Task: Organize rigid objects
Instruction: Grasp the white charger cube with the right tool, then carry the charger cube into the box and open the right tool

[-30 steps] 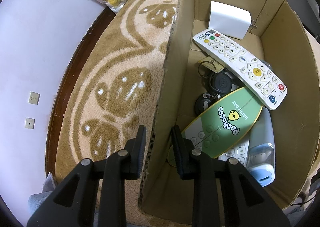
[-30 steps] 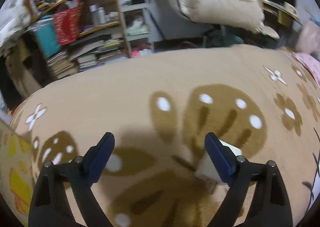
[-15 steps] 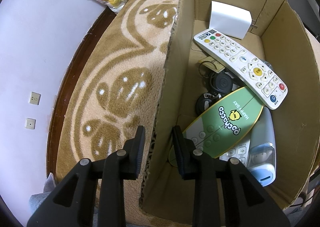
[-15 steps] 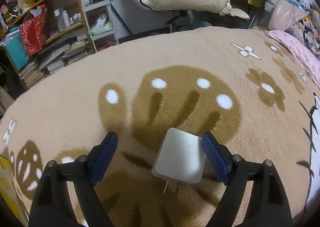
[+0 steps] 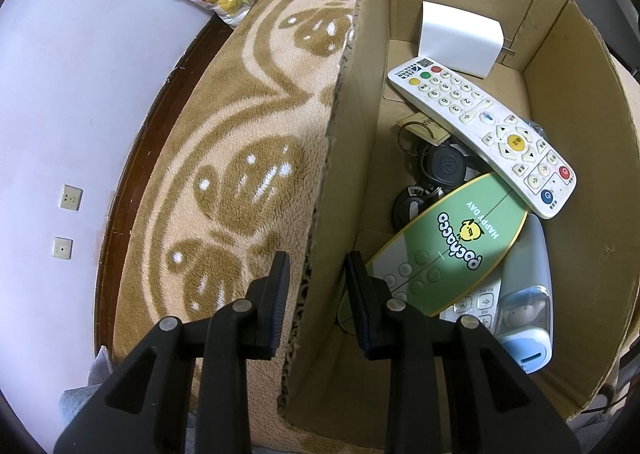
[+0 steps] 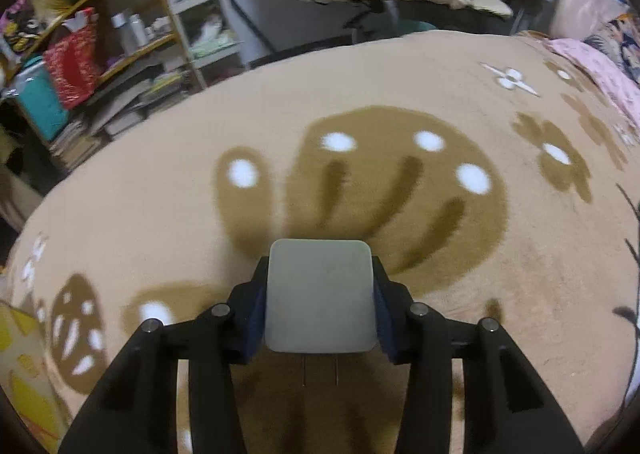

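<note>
Right wrist view: the right claw point(image 6: 320, 308) is gripping a white plug adapter point(image 6: 320, 294) from both sides, its blue pads pressing against the adapter's left and right edges. The adapter is sitting at lower centre of the frame with its two metal prongs pointing toward the camera. Beneath it a tan blanket point(image 6: 400, 182) with brown flower shapes and white dots is filling most of the frame. I cannot tell whether the adapter is touching the blanket. Shelving with clutter is showing at upper left.

Left wrist view: the left claw point(image 5: 316, 294) is straddling the near wall of a cardboard box point(image 5: 340, 134), one finger outside and one inside, jaws set narrow with a small gap on each side of the cardboard. Inside the box, at right of the frame, a second white adapter point(image 5: 460, 38) is lying at the far end, a white remote point(image 5: 480, 134) is running diagonally below it, black keys point(image 5: 440, 166) are lying mid-box, and a green card point(image 5: 444, 254) is resting over another remote point(image 5: 524, 294) near the lower right.
</note>
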